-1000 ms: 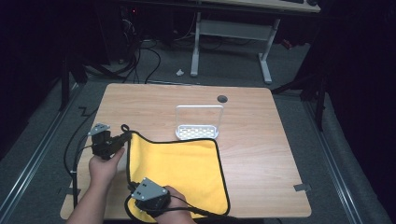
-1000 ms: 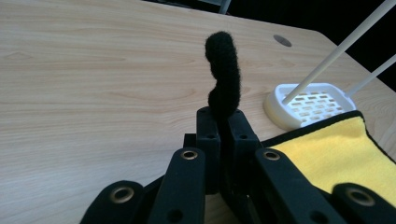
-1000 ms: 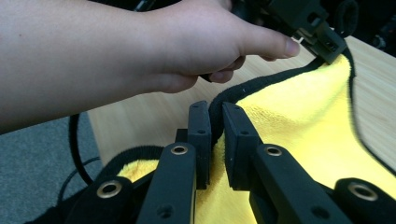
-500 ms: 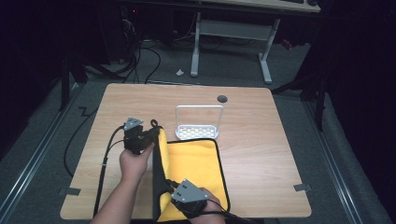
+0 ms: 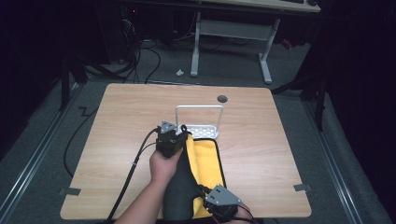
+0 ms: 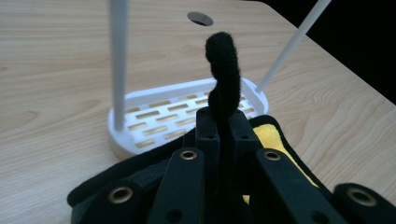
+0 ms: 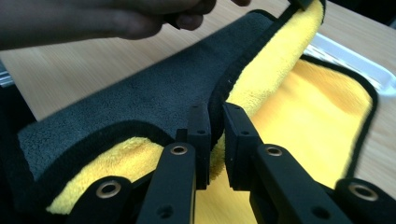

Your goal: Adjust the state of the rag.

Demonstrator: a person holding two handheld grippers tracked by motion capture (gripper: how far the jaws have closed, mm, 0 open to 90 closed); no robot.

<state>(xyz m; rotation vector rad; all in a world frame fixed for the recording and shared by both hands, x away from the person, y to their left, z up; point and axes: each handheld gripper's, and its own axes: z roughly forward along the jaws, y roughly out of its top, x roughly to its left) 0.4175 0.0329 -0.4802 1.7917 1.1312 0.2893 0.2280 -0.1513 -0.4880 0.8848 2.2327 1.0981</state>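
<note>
Table: light wooden tabletop (image 5: 261, 154) with a round dark hole (image 5: 222, 99) near its far edge
Cloth: a microfibre cloth (image 5: 205, 163), yellow on one face and dark grey on the other, edged in black; it lies on the near middle part of the table, its left half lifted and folded toward the right, so the grey face (image 7: 140, 93) shows on the raised part
Cloth's far edge: just beside the white rack, overlapping or touching its near rim as far as the high view shows
Rack: white plastic slotted tray (image 5: 203, 131) with a tall white wire hoop (image 5: 199, 108) standing over it, beyond the cloth, toward the middle of the table; in the left gripper view its slots (image 6: 173, 116) and two upright rods are plain
Left gripper: (image 5: 180, 135) held in the left hand (image 5: 163, 164) above the cloth's far left corner, near the rack; its jaws are pressed onto the black edging, and a loop of that edging (image 6: 223, 77) stands up above the tips
Right gripper: (image 5: 208, 201) at the near edge of the table, grey three-cornered plate on top; its jaws pinch the cloth's black hem (image 7: 217, 100) at the fold, grey face to one side, yellow to the other
Cables: a black cable (image 5: 130, 172) trails from the left gripper toward the near left of the table
</note>
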